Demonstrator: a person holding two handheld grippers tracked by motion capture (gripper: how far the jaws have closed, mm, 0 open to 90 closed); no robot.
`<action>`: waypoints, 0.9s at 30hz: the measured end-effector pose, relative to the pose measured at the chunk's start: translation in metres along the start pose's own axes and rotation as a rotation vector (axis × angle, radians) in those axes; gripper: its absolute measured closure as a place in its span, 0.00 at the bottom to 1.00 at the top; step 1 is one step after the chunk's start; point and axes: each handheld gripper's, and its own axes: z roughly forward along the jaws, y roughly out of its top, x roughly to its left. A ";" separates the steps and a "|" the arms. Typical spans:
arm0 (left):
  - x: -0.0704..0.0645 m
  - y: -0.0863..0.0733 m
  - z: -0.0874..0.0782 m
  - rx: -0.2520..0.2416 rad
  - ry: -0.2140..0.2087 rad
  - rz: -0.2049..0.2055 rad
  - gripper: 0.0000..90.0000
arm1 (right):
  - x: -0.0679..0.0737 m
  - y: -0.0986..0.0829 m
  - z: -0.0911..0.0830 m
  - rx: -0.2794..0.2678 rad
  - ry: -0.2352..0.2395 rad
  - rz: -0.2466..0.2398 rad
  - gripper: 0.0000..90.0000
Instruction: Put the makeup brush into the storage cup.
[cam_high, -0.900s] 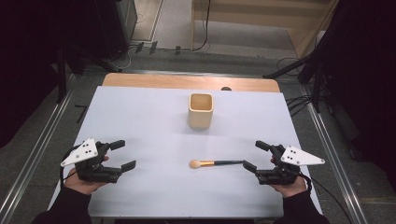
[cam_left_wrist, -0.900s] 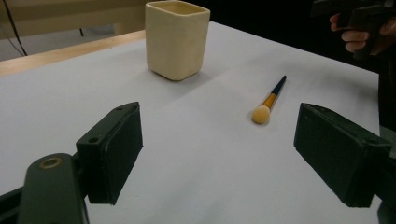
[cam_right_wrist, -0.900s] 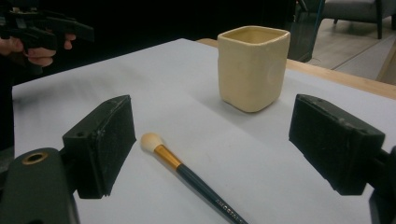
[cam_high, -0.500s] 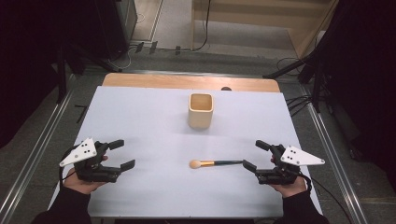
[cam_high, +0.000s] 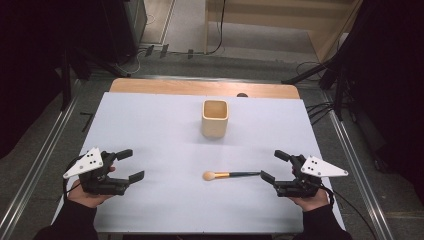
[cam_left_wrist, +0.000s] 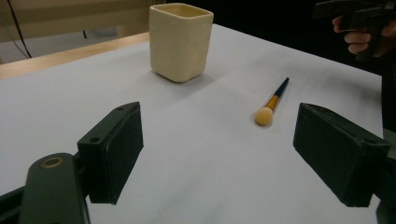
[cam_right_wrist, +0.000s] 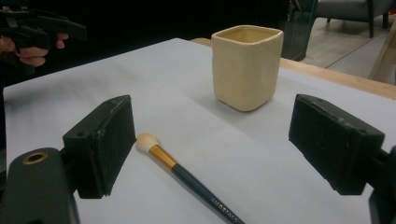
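Note:
A cream square cup (cam_high: 216, 118) (cam_left_wrist: 180, 41) (cam_right_wrist: 246, 65) stands upright at the table's middle back. In front of it lies a makeup brush (cam_high: 230, 175) (cam_left_wrist: 272, 100) (cam_right_wrist: 187, 178) with a pale tip, a gold ferrule and a dark handle that points right. My left gripper (cam_high: 129, 165) (cam_left_wrist: 219, 156) rests open near the front left, well away from the brush. My right gripper (cam_high: 274, 165) (cam_right_wrist: 210, 149) is open at the front right, with the brush handle's end close to its near jaw. Nothing sits between either pair of jaws.
A white sheet (cam_high: 165, 135) covers the table, with a wooden strip (cam_high: 200, 88) bare along the far edge. Metal rails (cam_high: 45, 150) run down both sides. Cables (cam_high: 320, 107) trail on the floor beyond the right rail.

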 end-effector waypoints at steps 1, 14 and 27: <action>0.000 0.000 0.000 0.004 0.001 0.003 0.18 | 0.000 0.000 0.000 0.000 -0.001 0.001 0.17; 0.000 0.000 0.000 0.004 0.001 0.003 0.18 | -0.002 0.001 0.000 0.006 0.019 0.012 0.19; 0.000 0.001 -0.001 0.007 -0.003 0.005 0.18 | -0.003 0.002 0.000 0.007 0.039 0.007 0.22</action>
